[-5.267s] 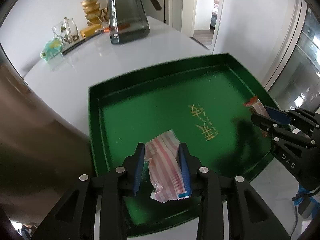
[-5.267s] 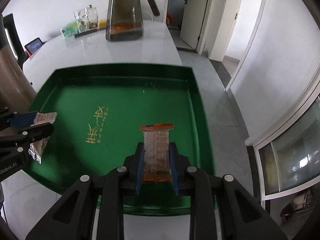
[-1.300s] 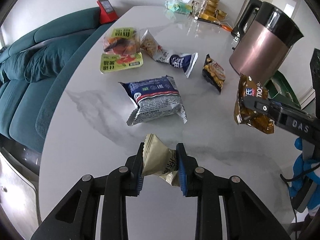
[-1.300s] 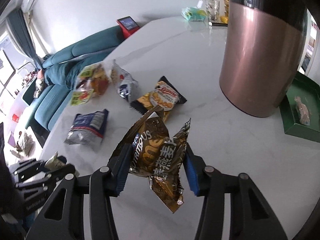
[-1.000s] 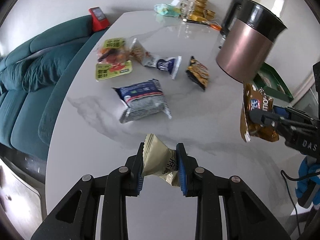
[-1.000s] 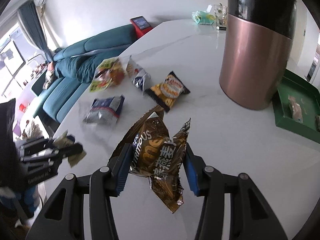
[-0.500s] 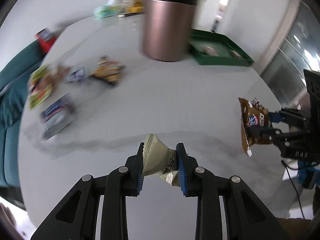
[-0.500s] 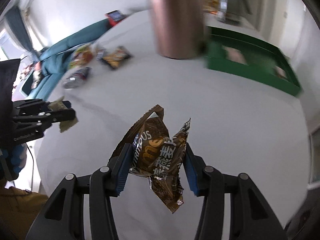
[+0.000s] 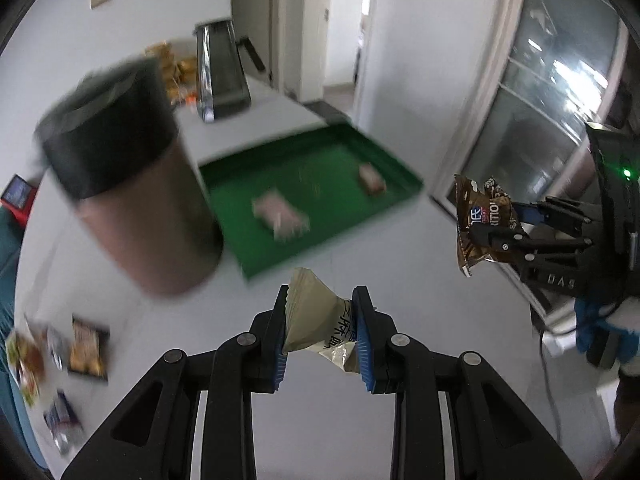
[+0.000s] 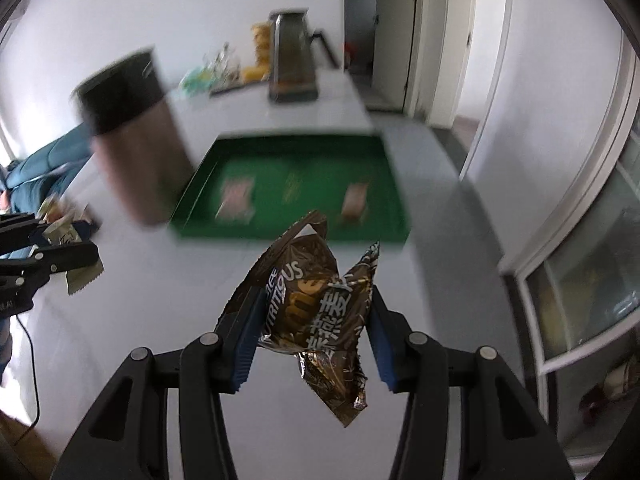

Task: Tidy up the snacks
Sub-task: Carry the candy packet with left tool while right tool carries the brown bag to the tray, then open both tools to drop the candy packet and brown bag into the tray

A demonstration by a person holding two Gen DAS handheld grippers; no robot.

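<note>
My left gripper [image 9: 322, 320] is shut on a small beige snack packet [image 9: 316, 316], held above the white table. My right gripper [image 10: 316, 320] is shut on a crinkled brown snack bag [image 10: 320, 300]; it also shows at the right of the left wrist view [image 9: 480, 224]. Ahead lies the green tray [image 9: 396, 168], also in the right wrist view [image 10: 392, 184], holding a pink striped packet [image 9: 280, 216] and a small reddish bar [image 9: 372, 178]. Both grippers are short of the tray. The views are motion-blurred.
A tall copper and black cylinder [image 9: 136, 200] stands left of the tray. A dark glass jug [image 9: 222, 76] stands behind it. Several loose snack bags [image 9: 86, 346] lie at the far left of the table. A window and doorway are to the right.
Both grippers have swung round from the loose snacks to face the green tray, each keeping its packet. The tray is now nearer and centred ahead.
</note>
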